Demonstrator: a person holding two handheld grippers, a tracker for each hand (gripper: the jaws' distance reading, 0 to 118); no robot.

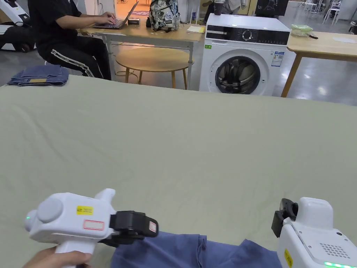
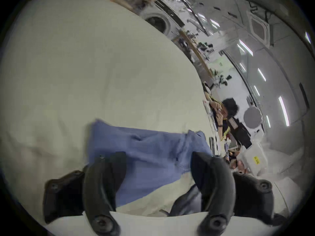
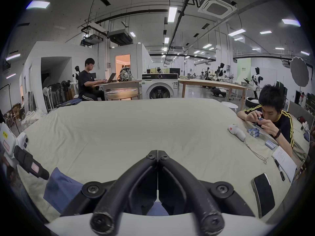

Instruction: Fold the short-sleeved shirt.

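A blue shirt (image 1: 195, 251) lies bunched at the worktop's (image 1: 195, 146) near edge; the left gripper (image 2: 158, 168) spread wide over it, the right gripper (image 3: 158, 156) pinched closed on nothing, so a careless grab may catch several layers.

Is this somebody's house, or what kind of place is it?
Probably not a house: it looks like a big robot lab or workshop. A washing machine stands on the open floor, white robots stand among long tables, and the person holds a gripper in each hand.
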